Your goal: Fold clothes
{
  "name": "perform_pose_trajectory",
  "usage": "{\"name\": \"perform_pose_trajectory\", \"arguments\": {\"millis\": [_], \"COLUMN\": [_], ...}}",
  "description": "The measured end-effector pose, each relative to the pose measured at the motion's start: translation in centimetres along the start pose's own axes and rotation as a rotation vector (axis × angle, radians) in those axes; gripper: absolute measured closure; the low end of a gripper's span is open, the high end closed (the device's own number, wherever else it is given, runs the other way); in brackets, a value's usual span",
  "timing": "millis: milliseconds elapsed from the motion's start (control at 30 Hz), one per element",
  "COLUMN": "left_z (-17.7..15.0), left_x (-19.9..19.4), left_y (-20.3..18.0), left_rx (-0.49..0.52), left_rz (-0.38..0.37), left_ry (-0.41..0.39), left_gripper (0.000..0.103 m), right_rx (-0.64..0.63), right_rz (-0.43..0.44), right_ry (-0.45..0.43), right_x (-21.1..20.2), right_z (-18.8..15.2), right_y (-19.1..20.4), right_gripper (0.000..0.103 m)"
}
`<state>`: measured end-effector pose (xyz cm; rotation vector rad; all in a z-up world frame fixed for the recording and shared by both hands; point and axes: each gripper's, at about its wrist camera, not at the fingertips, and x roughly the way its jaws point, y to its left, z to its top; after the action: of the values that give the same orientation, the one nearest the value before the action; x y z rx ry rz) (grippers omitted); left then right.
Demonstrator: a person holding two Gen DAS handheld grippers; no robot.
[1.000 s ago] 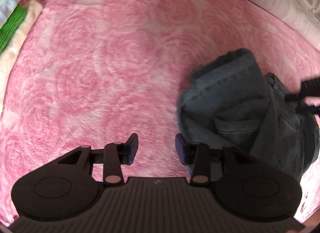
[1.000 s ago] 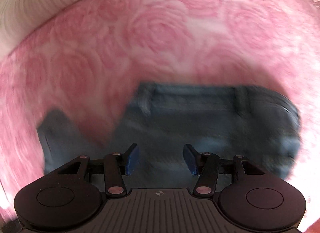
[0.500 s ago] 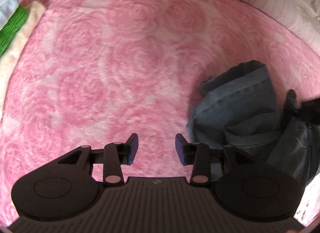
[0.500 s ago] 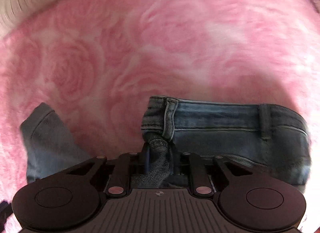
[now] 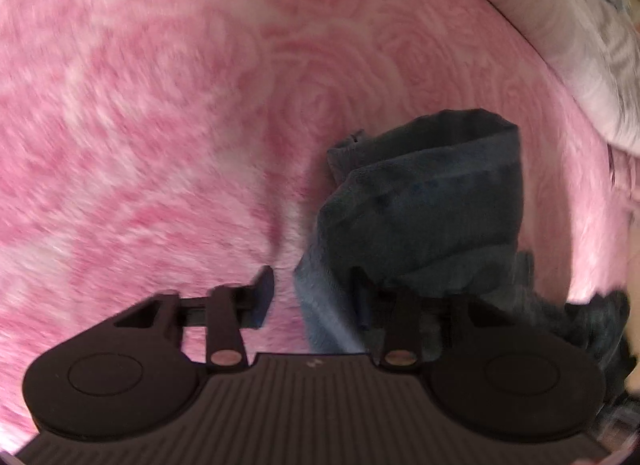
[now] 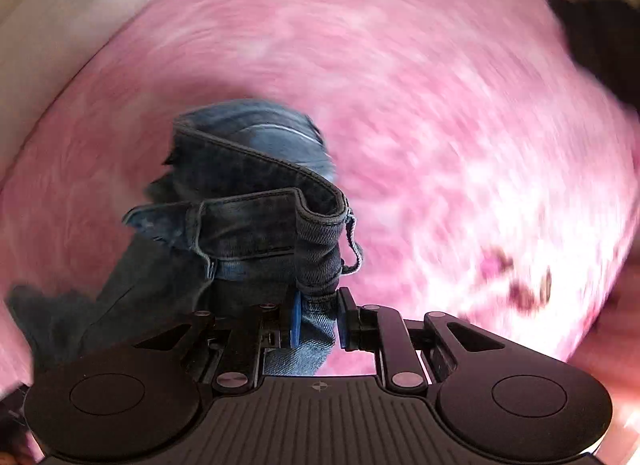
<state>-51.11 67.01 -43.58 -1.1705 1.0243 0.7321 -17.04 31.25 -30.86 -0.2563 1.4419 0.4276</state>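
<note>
Right wrist view: your right tool [image 6: 316, 319] pinches the jeans [image 6: 256, 225] waistband above the pink blanket [image 6: 440, 105]; left tool [image 5: 310, 299], just closing, straddles a leg edge; folding barely begun

a fluffy pink blanket [image 5: 168, 113] with a pale rose pattern fills most of both views. along its upper right edge in the left wrist view runs a whitish ribbed cover [image 5: 568, 37]. the right wrist view is blurred; a pale strip [image 6: 60, 25] borders the blanket at upper left.
</note>
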Motion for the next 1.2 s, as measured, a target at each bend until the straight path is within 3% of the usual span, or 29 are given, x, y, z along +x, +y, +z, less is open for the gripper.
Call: {"name": "perform_pose_trajectory", "arguments": {"millis": [100, 233, 300, 567, 600, 733, 867, 933, 1033, 1067, 1133, 1200], "left_z": [-0.5, -0.7, 0.2, 4.3, 4.2, 1.5, -4.1, -8.2, -14.8, -17.2, -22.0, -26.1], "left_x": [-1.3, -6.1, -8.7, -24.4, -27.0, -37.0, -44.9, -45.8, -45.7, -44.5, -40.2, -34.5], "left_y": [-0.7, -1.5, -2.7, -7.7, -8.2, -11.2, -13.5, -14.0, -14.6, -14.6, -14.2, -13.4], "left_rx": [-0.012, -0.069, -0.049, 0.025, 0.036, 0.097, 0.142, 0.147, 0.144, 0.128, 0.102, 0.037], "left_rz": [-0.019, -0.115, -0.125, -0.141, -0.154, -0.202, -0.216, -0.209, -0.190, -0.187, -0.151, -0.070], "left_ry": [-0.056, -0.142, -0.205, -0.604, -0.665, -0.897, -1.096, -1.126, -1.131, -1.095, -0.973, -0.799], "left_gripper": [0.094, 0.096, 0.097, 0.097, 0.097, 0.097, 0.097, 0.096, 0.094, 0.092, 0.076, 0.073], "right_rx": [0.156, 0.282, 0.309, 0.208, 0.194, 0.128, 0.073, 0.054, 0.014, 0.004, -0.006, 0.007], "right_rz": [0.074, 0.284, 0.388, 0.703, 0.760, 0.940, 1.091, 1.143, 1.131, 1.113, 1.014, 0.839], "right_ry": [0.024, -0.046, -0.093, -0.409, -0.445, -0.567, -0.662, -0.683, -0.676, -0.664, -0.605, -0.512], "right_x": [-0.7, -4.1, -6.0, -17.7, -19.7, -27.7, -34.2, -36.1, -35.6, -35.1, -32.0, -27.9], "right_z": [-0.4, 2.3, 4.3, 12.0, 12.5, 13.7, 13.5, 12.9, 11.3, 10.8, 9.5, 8.4], "right_y": [-2.9, -3.7, -2.7, 5.6, 6.0, 7.6, 7.9, 6.6, 2.5, 1.0, -3.3, -7.8], "right_gripper": [0.087, 0.087, 0.087, 0.088, 0.098, 0.098, 0.098, 0.098, 0.098, 0.098, 0.098, 0.098]}}
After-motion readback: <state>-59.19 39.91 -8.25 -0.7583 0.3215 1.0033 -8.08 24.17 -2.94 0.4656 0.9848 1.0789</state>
